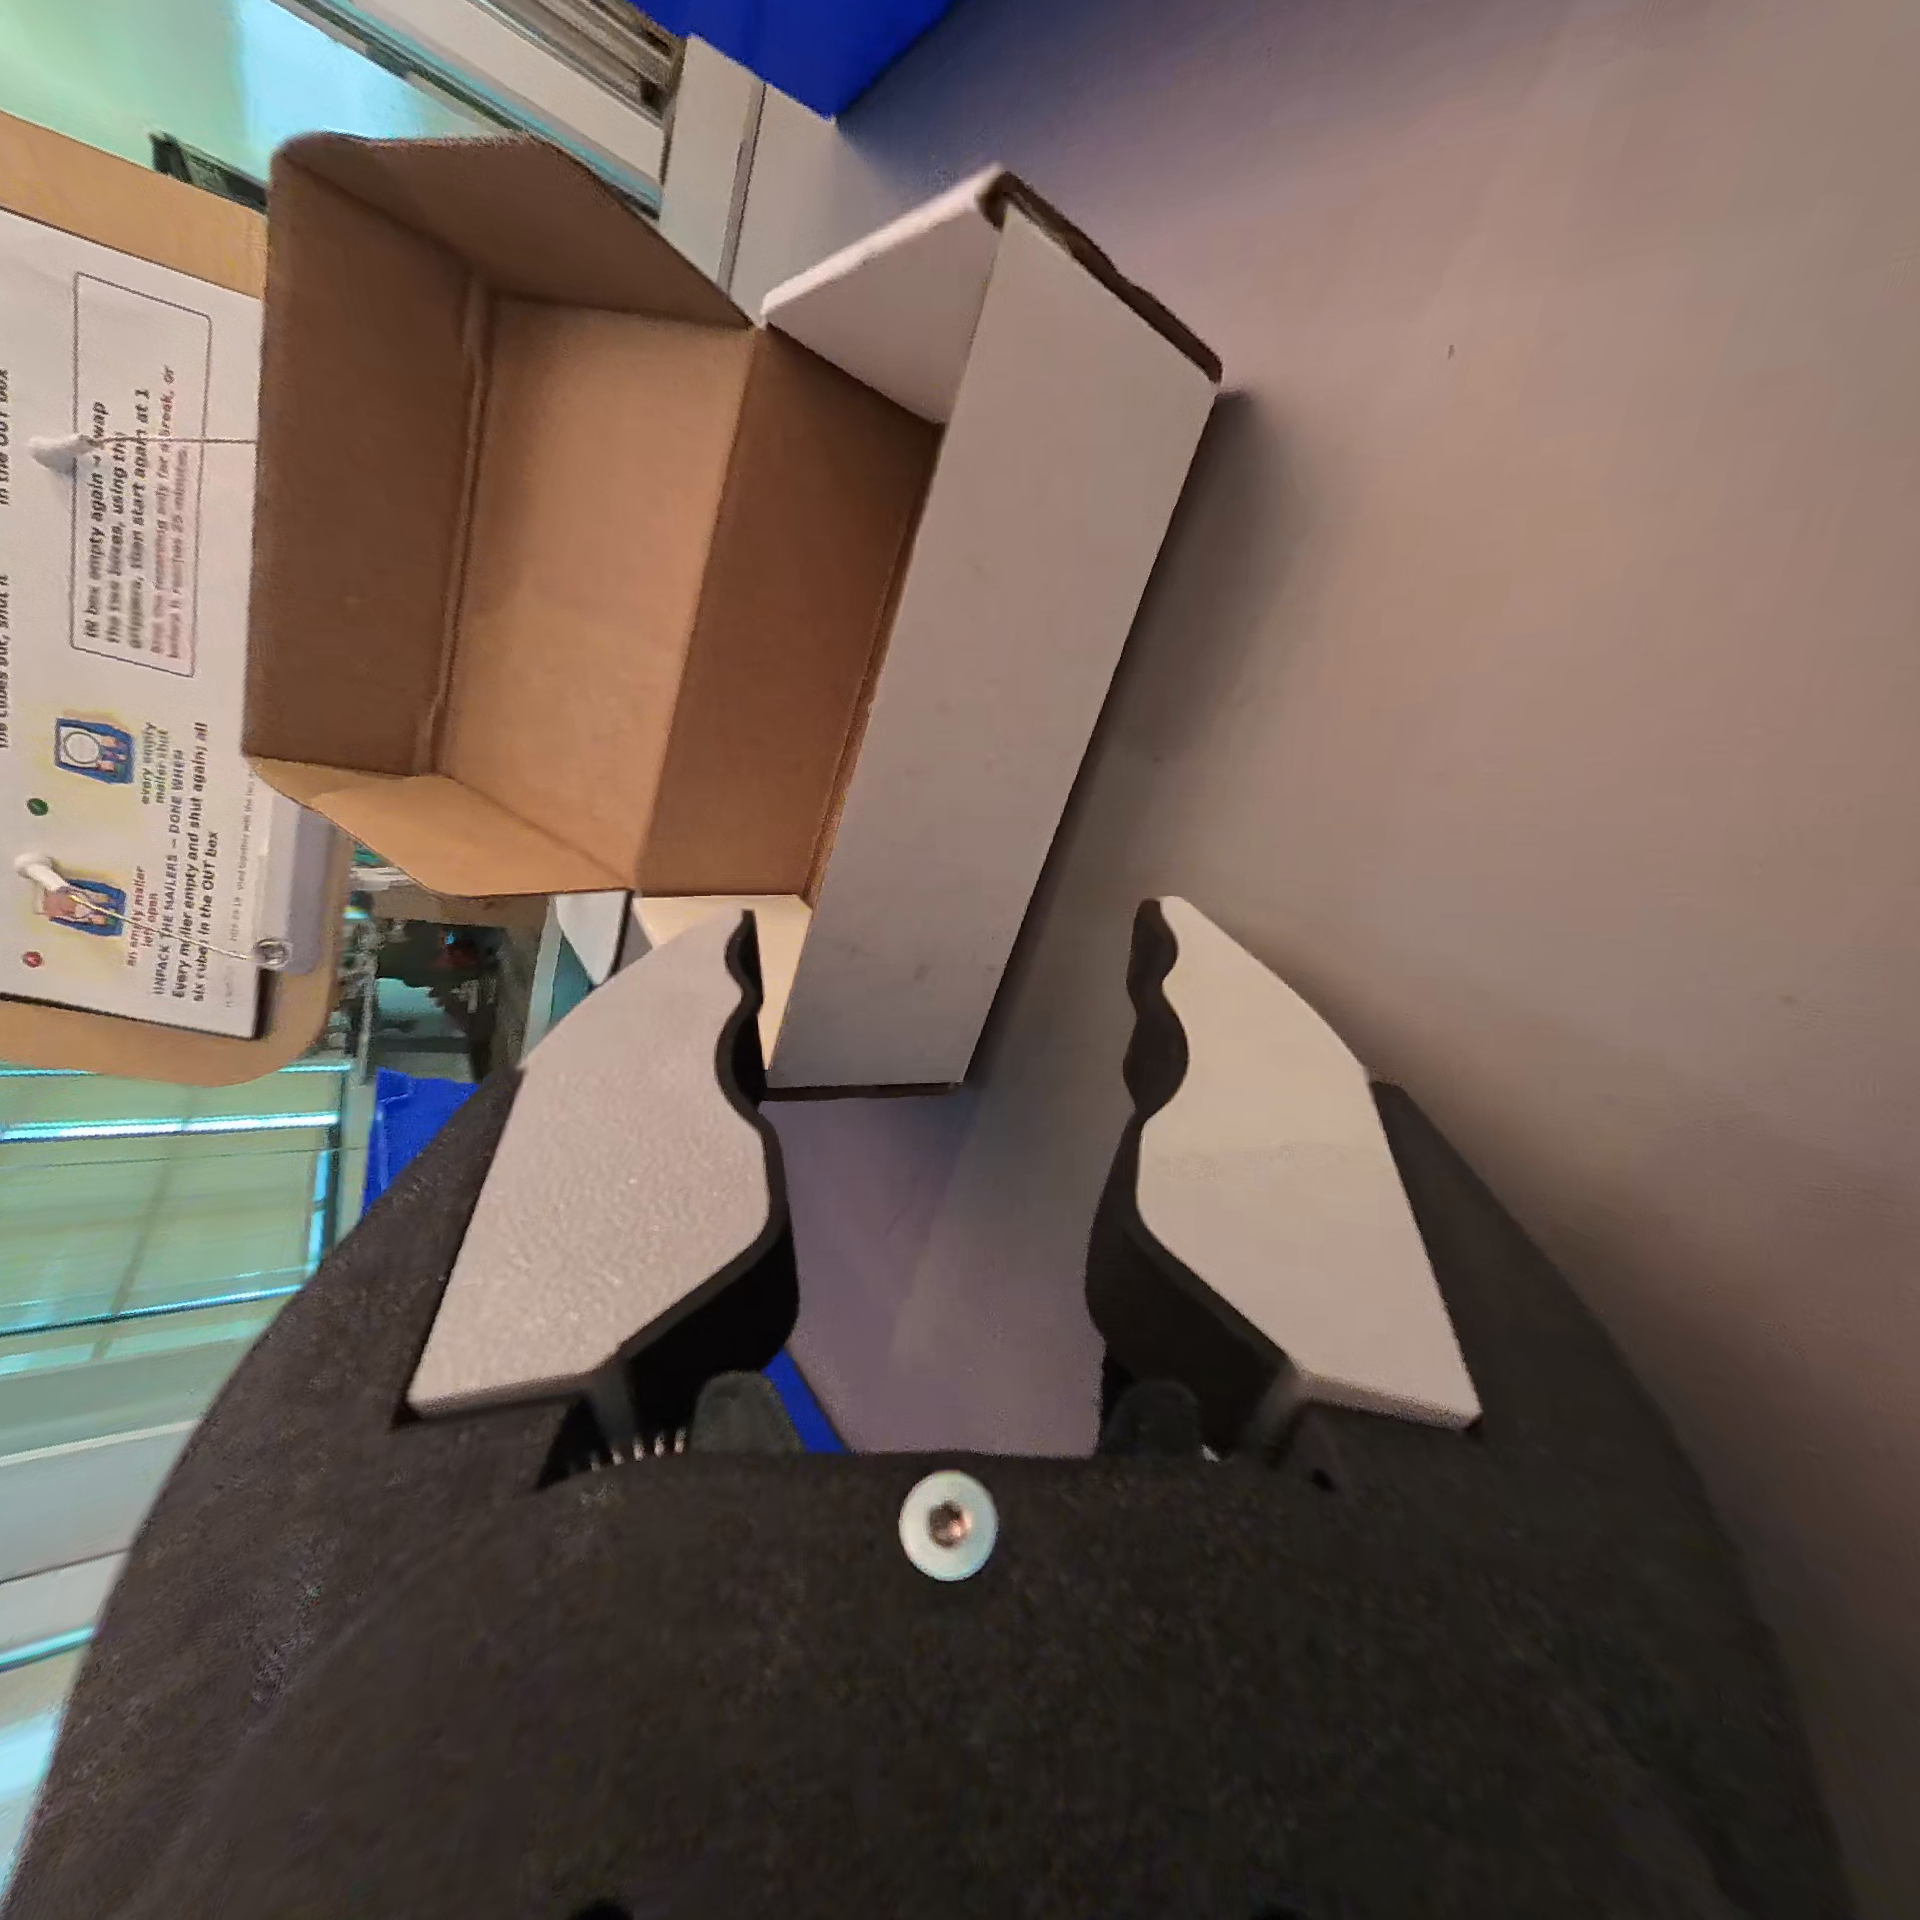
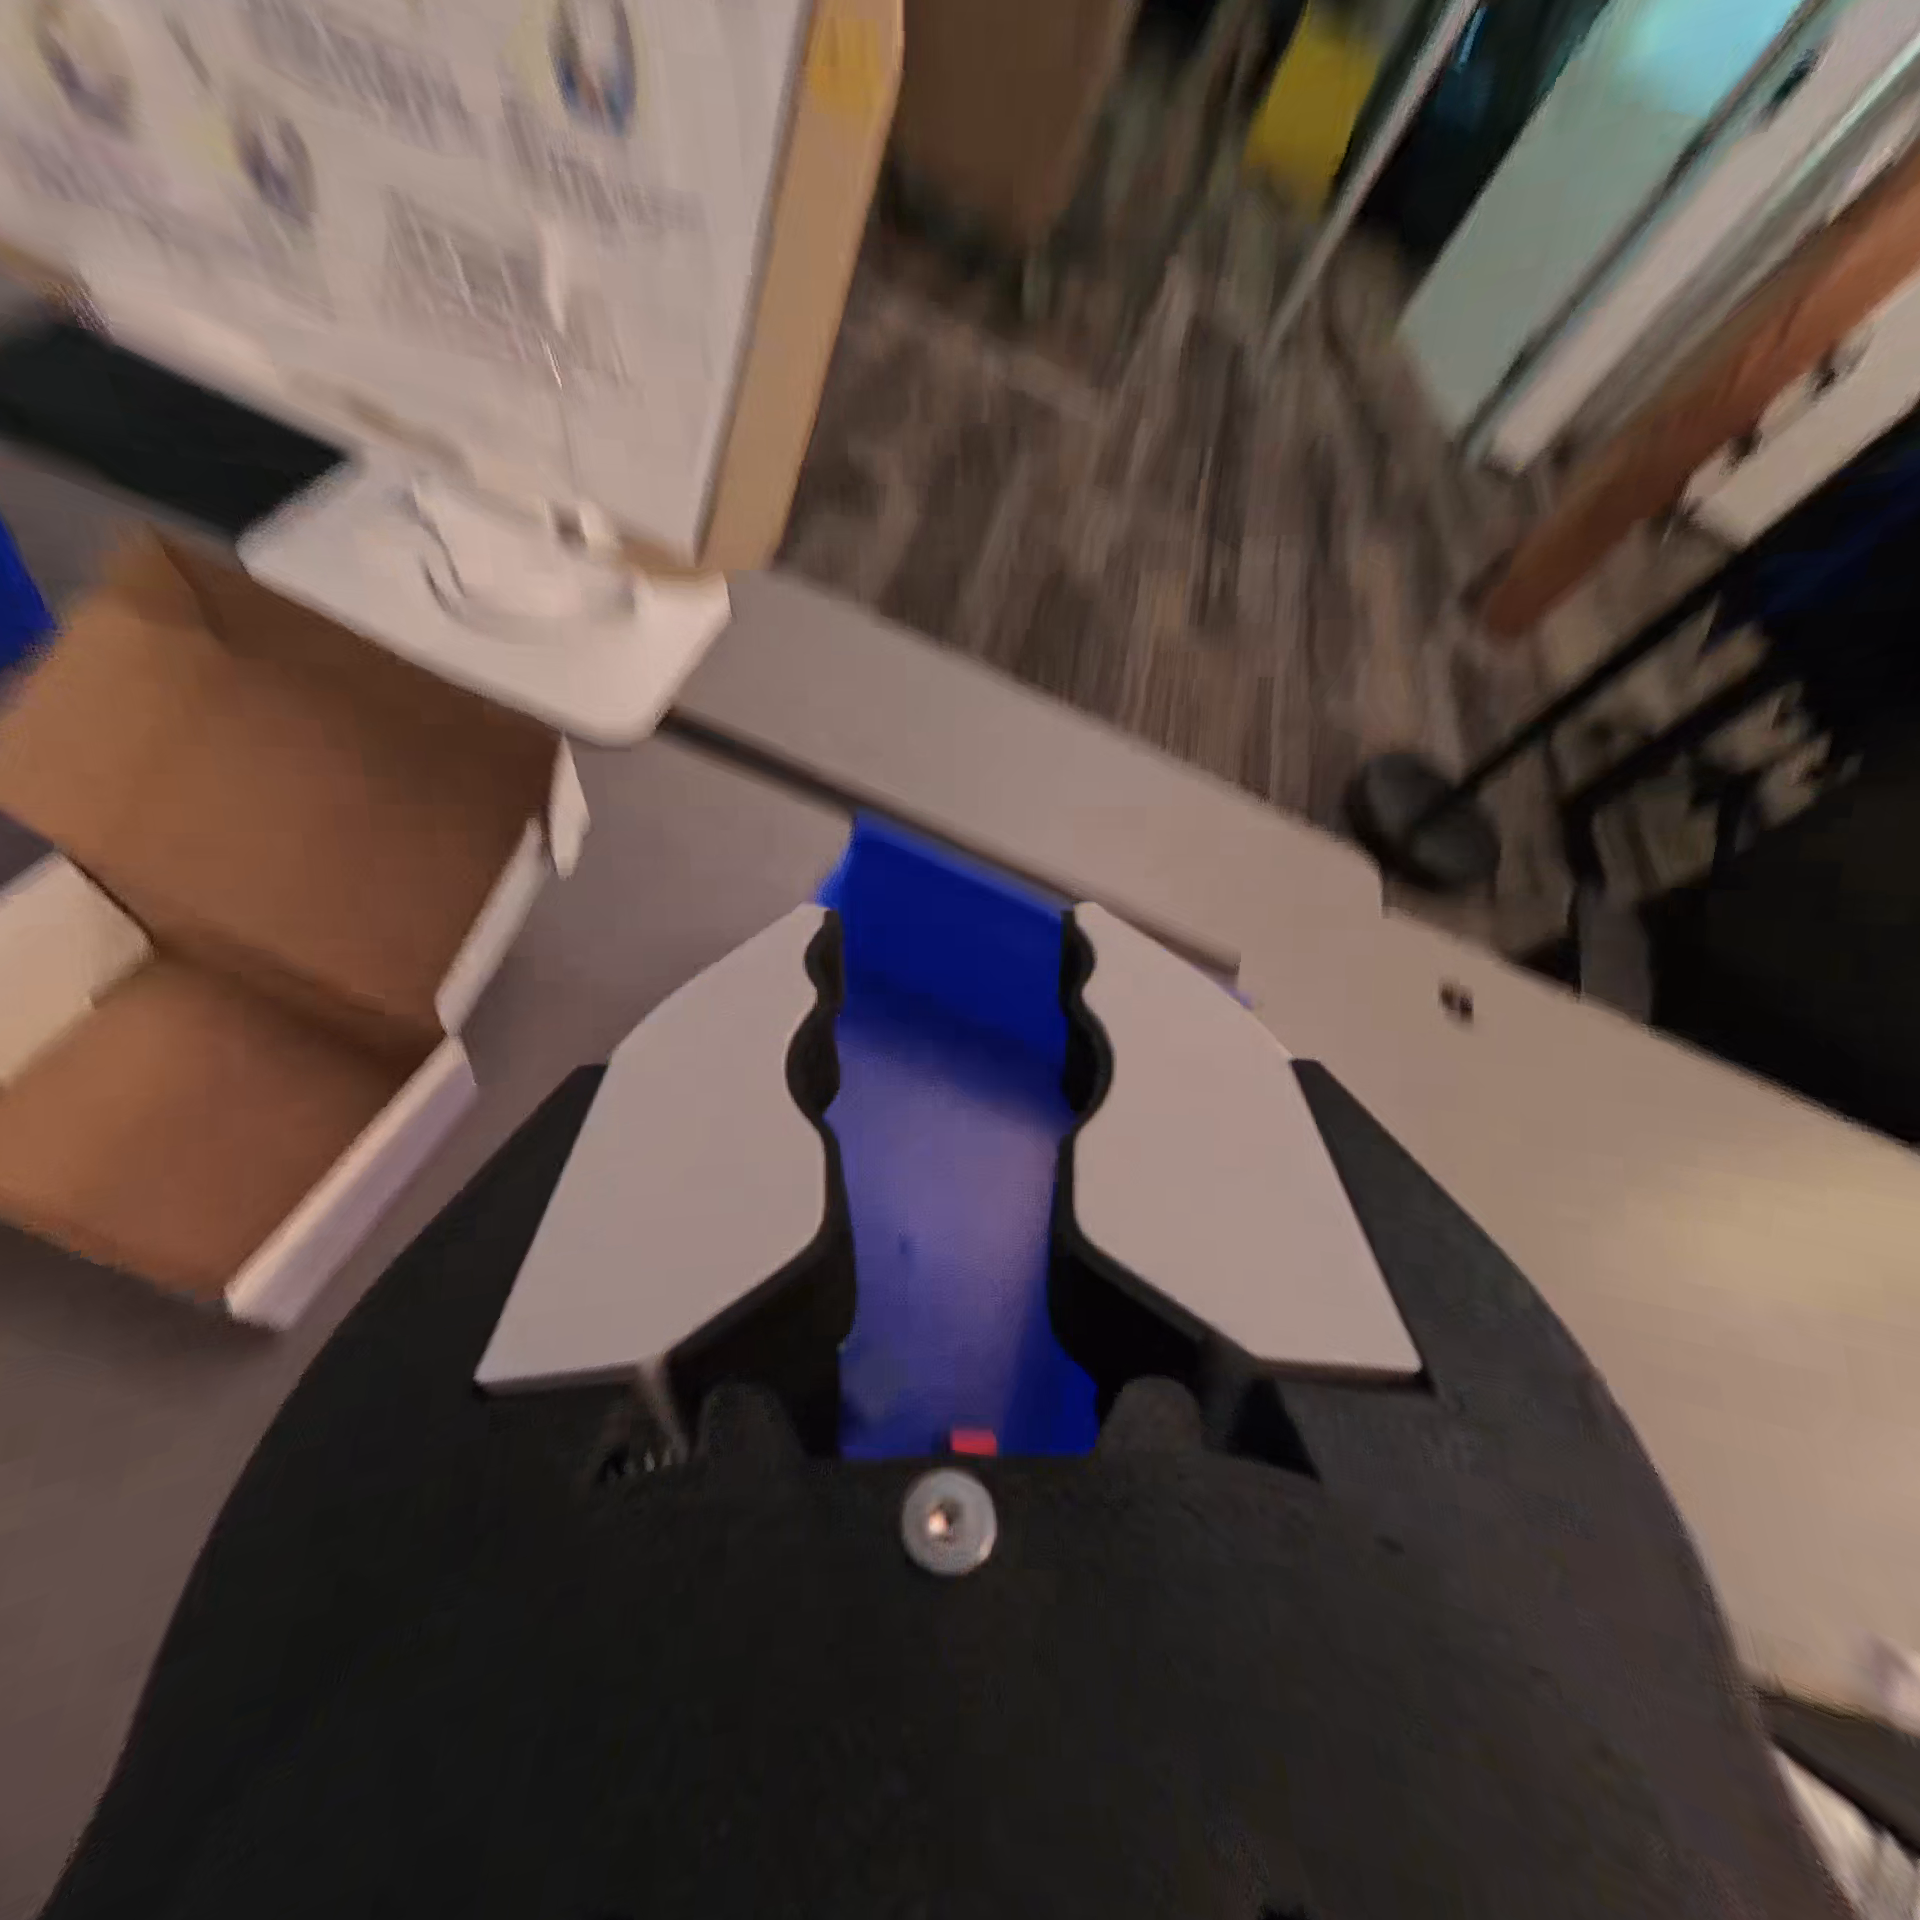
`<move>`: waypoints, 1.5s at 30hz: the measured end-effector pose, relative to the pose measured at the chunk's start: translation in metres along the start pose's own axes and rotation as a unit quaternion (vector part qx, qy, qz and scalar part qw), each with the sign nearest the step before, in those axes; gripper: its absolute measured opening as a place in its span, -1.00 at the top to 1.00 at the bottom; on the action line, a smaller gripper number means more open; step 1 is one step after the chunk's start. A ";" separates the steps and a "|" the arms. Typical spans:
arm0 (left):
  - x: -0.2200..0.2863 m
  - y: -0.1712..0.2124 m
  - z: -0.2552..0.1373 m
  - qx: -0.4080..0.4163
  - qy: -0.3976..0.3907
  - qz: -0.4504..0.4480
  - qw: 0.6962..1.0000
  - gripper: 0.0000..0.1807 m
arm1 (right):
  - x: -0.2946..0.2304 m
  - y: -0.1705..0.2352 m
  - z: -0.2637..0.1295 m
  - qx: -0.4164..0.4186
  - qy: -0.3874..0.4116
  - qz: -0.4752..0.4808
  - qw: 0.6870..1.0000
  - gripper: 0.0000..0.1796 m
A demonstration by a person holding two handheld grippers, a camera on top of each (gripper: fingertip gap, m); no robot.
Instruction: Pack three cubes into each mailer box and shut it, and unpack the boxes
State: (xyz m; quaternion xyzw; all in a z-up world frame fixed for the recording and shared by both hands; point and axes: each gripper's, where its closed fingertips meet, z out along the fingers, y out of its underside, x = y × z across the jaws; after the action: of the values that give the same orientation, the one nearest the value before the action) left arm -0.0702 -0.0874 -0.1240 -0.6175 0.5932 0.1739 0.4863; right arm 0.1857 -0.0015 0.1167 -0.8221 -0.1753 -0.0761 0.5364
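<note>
An open mailer box (image 1: 582,582), white outside and brown inside, stands empty on the grey table (image 1: 1507,727); the left wrist view is rolled on its side. My left gripper (image 1: 945,920) is open and empty, its fingertips on either side of the near end of the box's white outer wall (image 1: 1018,644). My right gripper (image 2: 945,914) is shut on a blue cube (image 2: 951,1143), held above the table near its far edge. The open box also shows at the left of the blurred right wrist view (image 2: 260,935).
A cardboard board with a printed instruction sheet (image 1: 135,623) stands behind the box on a white base (image 2: 499,613). Something blue (image 1: 790,42) sits at the table's far end. The table edge (image 2: 1351,904) runs past my right gripper, with carpet beyond.
</note>
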 end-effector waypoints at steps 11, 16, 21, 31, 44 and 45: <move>-0.002 -0.048 -0.036 0.134 0.143 -0.189 0.962 0.15 | -0.087 -0.074 0.017 0.287 -0.129 0.003 0.949 0.16; -0.081 -0.059 -0.045 0.174 0.130 -0.285 0.934 0.11 | -0.112 -0.051 0.061 0.194 -0.182 0.048 0.963 0.42; -0.191 -0.037 -0.024 0.080 -0.023 -0.269 0.960 0.14 | -0.125 -0.014 0.090 0.068 -0.197 0.055 0.977 0.44; -0.204 0.022 0.061 -0.080 0.030 -0.413 0.907 0.18 | -0.142 0.021 0.124 -0.030 -0.230 0.098 0.968 0.39; -0.161 0.020 0.108 -0.063 0.101 -0.466 0.877 0.19 | -0.169 0.054 0.145 -0.125 -0.251 0.081 0.956 0.58; -0.162 0.019 0.108 -0.060 0.100 -0.468 0.876 0.21 | -0.170 0.056 0.146 -0.130 -0.251 0.078 0.956 0.61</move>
State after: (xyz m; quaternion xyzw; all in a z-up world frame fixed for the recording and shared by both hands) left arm -0.0863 0.0945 -0.0542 -0.8649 0.2691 -0.1012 0.4114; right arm 0.0398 0.0758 -0.0451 -0.8884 -0.2287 0.1528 0.3675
